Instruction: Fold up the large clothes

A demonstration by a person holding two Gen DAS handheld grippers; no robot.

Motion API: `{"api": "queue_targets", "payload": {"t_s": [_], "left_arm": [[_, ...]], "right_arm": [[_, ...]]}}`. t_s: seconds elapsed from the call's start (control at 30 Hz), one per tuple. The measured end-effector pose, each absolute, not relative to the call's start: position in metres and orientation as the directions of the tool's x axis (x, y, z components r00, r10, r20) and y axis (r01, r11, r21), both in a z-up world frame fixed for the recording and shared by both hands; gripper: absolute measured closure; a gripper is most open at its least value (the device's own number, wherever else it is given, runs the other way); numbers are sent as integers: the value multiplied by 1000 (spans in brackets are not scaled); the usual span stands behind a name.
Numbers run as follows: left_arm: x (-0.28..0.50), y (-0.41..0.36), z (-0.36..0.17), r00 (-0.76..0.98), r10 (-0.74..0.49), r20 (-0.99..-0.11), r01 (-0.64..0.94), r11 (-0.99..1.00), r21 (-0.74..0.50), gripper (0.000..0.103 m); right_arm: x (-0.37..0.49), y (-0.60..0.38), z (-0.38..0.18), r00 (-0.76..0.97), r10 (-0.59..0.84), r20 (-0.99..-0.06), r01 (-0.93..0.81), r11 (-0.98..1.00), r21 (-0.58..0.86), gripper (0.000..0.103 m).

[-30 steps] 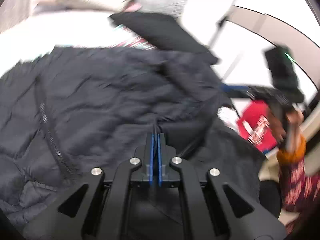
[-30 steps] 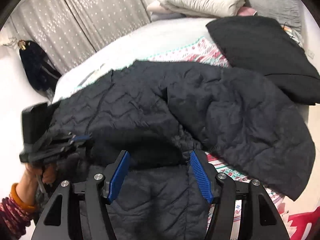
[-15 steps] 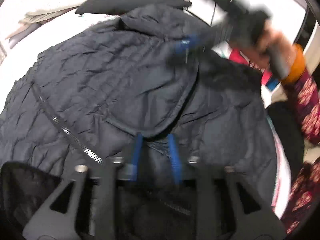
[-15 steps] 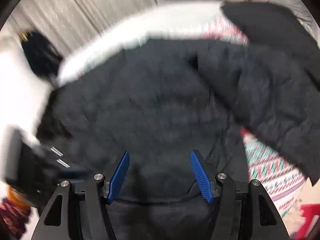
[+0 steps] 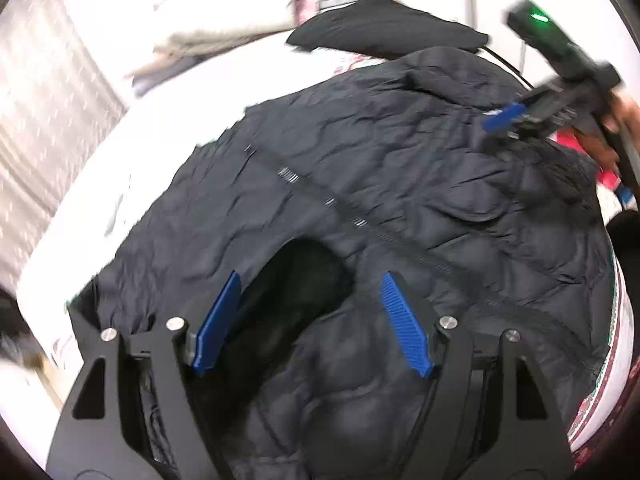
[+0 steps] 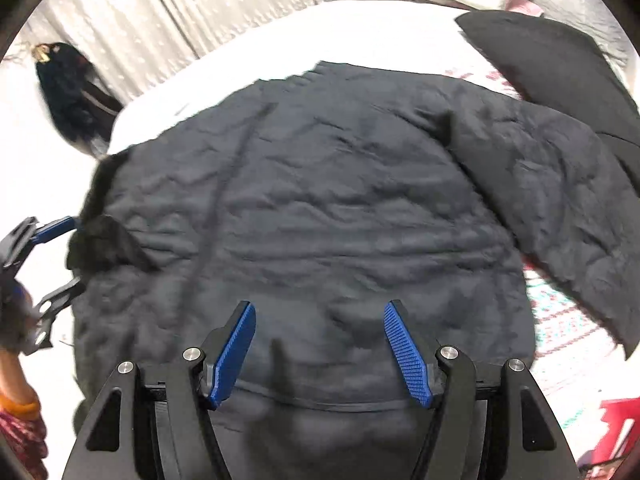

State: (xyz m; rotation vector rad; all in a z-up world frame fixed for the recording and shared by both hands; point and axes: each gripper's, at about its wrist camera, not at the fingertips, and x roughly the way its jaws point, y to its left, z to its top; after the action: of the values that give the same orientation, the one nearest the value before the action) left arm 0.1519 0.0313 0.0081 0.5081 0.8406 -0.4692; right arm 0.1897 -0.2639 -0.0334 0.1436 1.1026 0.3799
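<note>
the dark quilted jacket [image 6: 320, 208] lies spread on the bed [image 6: 360, 36], one sleeve [image 6: 568, 208] still flung out beside it. both the left gripper [image 5: 310, 316] and right gripper [image 6: 320, 344] hover over it gaping wide, holding nothing, so the folding looks barely begun.

The left gripper [image 5: 310, 320], clamped on a fold of the dark quilted jacket [image 5: 400, 184] one second ago, has been opened; its blue pads are now spread wide with no fabric between them. The jacket has been released and is laid flatter on the white bed [image 6: 248, 64], with the zipper [image 5: 360, 220] now exposed running from 11 o'clock toward 4 o'clock in the left wrist view. The right gripper [image 6: 320, 354] has been shifted from the folded-over sleeve edge to a position above the smooth jacket panel.
</note>
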Motion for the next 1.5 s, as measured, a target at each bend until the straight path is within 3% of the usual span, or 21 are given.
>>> {"api": "queue_targets", "payload": {"t_s": [0.13,0.17,0.2,0.23,0.4,0.57,0.63,0.73,0.77,0.8,1.0,1.13,1.2,1.3,1.33,1.43,1.5], "left_arm": [[180,55,-18,510,-132,-850,548,811,203,29],[185,57,-26,490,-123,-863,541,819,191,39],[189,60,-33,461,-121,-879,532,830,165,74],[191,64,-39,417,-131,-900,523,844,119,95],[147,66,-33,407,-270,-872,592,806,27,98],[95,62,-43,374,-241,-895,669,738,81,98],[80,69,-46,370,-231,-900,670,737,87,91],[64,87,-41,372,-279,-885,640,768,27,54],[60,96,-36,379,-299,-876,617,787,-2,36],[59,103,-33,395,-313,-864,594,805,-20,30],[59,158,-14,508,-348,-788,432,894,-117,29],[84,187,-19,559,-301,-772,245,950,-193,29],[100,194,-33,568,-221,-793,159,975,-157,29],[118,197,-60,527,70,-847,6,996,86,29],[121,203,-67,507,112,-855,-41,994,106,29],[105,219,-57,578,19,-816,-93,995,-43,29],[91,219,-43,666,42,-745,-94,995,-28,29]], "right_arm": [[187,-235,-35,368,398,-841,-264,911,316,35],[189,-227,-37,361,389,-848,-263,914,307,35],[187,-220,-38,354,387,-851,-263,915,306,35],[185,-218,-42,346,392,-853,-265,913,312,35],[182,-195,-46,307,443,-842,-284,887,363,35],[178,-177,-41,311,464,-830,-302,876,376,35],[175,-164,-40,300,489,-819,-327,859,393,35],[171,-149,-39,282,507,-814,-361,843,400,35],[169,-142,-39,276,512,-814,-373,837,400,35],[168,-136,-39,271,515,-813,-382,833,401,35],[160,-102,-38,253,561,-788,-436,793,425,35],[159,-80,-42,250,580,-775,-445,780,440,35],[161,-66,-46,246,596,-764,-455,768,452,35],[163,-49,-59,234,585,-777,-467,768,438,35],[165,-43,-70,229,553,-801,-471,783,406,35],[164,-36,-93,220,472,-854,-468,819,332,35],[158,-38,-93,227,477,-849,-487,810,325,35]]}}
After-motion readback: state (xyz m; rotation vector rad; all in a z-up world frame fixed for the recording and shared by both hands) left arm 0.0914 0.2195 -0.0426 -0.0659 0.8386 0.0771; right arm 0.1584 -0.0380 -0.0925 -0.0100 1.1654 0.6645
